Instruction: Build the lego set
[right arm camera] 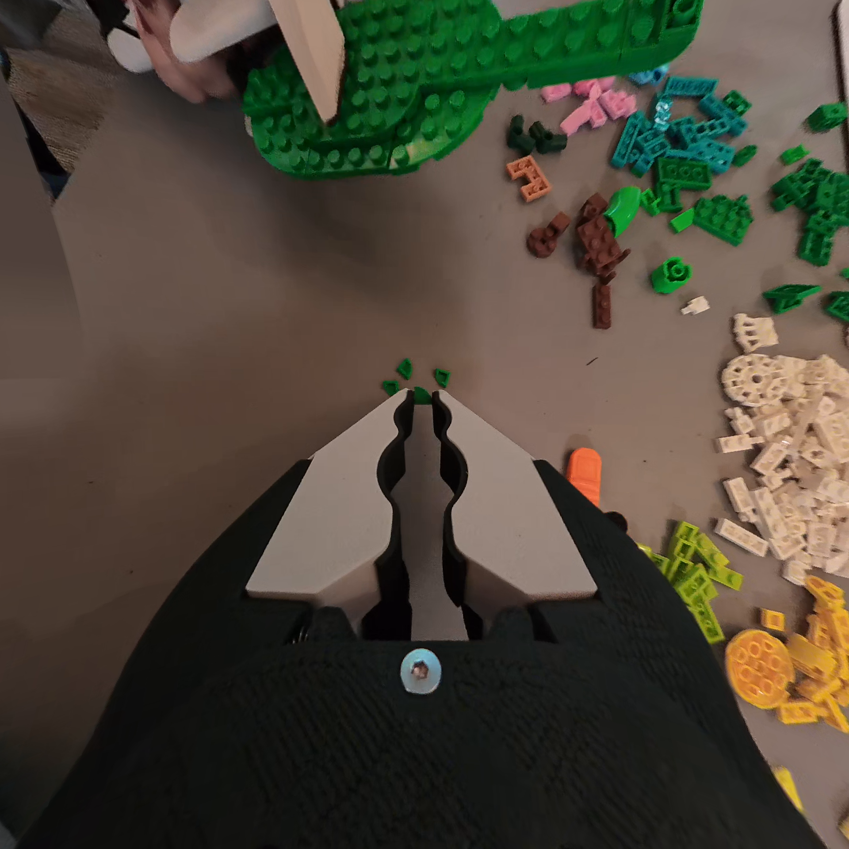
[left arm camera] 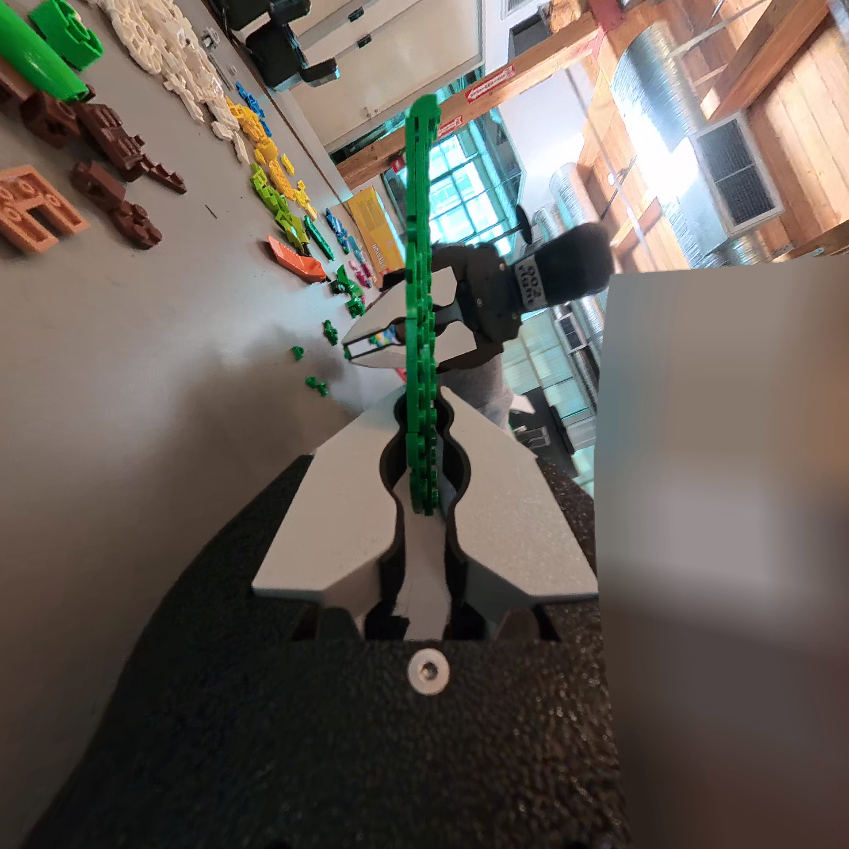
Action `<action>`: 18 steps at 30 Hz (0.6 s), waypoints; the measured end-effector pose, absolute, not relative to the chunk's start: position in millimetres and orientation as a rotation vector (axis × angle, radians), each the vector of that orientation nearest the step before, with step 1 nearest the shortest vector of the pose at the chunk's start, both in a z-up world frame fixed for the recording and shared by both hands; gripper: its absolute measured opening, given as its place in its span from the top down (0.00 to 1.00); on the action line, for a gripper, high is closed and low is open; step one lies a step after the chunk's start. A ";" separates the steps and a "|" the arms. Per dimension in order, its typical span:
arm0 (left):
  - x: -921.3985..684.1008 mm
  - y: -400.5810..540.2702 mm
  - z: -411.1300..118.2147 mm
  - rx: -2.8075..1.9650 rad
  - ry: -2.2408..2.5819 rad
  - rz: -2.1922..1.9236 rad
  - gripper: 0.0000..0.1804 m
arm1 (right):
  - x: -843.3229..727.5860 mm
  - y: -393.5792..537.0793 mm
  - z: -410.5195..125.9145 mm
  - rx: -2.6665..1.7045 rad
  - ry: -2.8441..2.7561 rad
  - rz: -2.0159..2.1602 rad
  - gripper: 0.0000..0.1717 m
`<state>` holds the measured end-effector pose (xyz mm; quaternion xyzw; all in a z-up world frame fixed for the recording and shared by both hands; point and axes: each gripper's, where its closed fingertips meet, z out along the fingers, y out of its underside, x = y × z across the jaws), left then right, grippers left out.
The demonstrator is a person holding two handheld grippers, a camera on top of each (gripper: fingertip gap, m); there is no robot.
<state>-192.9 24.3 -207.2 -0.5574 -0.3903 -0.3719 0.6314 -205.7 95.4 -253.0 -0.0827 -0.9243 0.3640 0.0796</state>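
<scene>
Left wrist view: left gripper (left arm camera: 422,404) clamped edge-on around a green plate (left arm camera: 420,275) of studded bricks, held upright above the table (left arm camera: 138,367), pads pressed on both faces. Beyond the plate, right gripper (left arm camera: 356,353) pointed down toward the table, a tiny green piece at its tips, small green bits (left arm camera: 317,385) scattered just beside. Farther left lay brown bricks (left arm camera: 115,151), a tan piece (left arm camera: 32,206), white bricks (left arm camera: 161,41), then yellow, lime and blue piles along the table edge. Right wrist view: right gripper (right arm camera: 422,397) closed on a small green piece (right arm camera: 421,396), both fingertips against it, low over the table (right arm camera: 206,321). Three more little green wedges (right arm camera: 404,369) lay just ahead of the tips. Same green plate (right arm camera: 413,87) seen from its studded face at the top, off the table, one pale finger (right arm camera: 317,59) of the left gripper across it. To the right, well apart: white bricks (right arm camera: 790,459), brown bricks (right arm camera: 592,239), teal bricks (right arm camera: 675,133), pink bricks (right arm camera: 592,103), an orange piece (right arm camera: 583,468), lime bricks (right arm camera: 693,569) and yellow bricks (right arm camera: 790,661).
</scene>
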 end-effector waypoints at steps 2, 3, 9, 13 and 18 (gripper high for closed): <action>-191.1 25.9 -204.4 -1.205 -0.930 -0.894 0.97 | -205.9 96.3 -245.2 -0.237 -2.739 1.104 0.96; -189.3 28.0 -204.1 -1.182 -0.945 -0.907 0.97 | -206.3 96.3 -240.7 -0.236 -2.723 1.121 0.96; -178.6 36.9 -201.4 -1.087 -1.003 -0.929 0.97 | -209.3 100.0 -219.6 -0.236 -2.638 1.169 0.96; -169.3 43.2 -205.1 -1.029 -1.052 -0.965 0.97 | -208.8 100.6 -206.4 -0.219 -2.590 1.164 0.96; -182.0 35.2 -208.2 -0.971 -1.100 -0.910 0.97 | -206.5 98.3 -190.8 -0.182 -2.532 1.163 0.96</action>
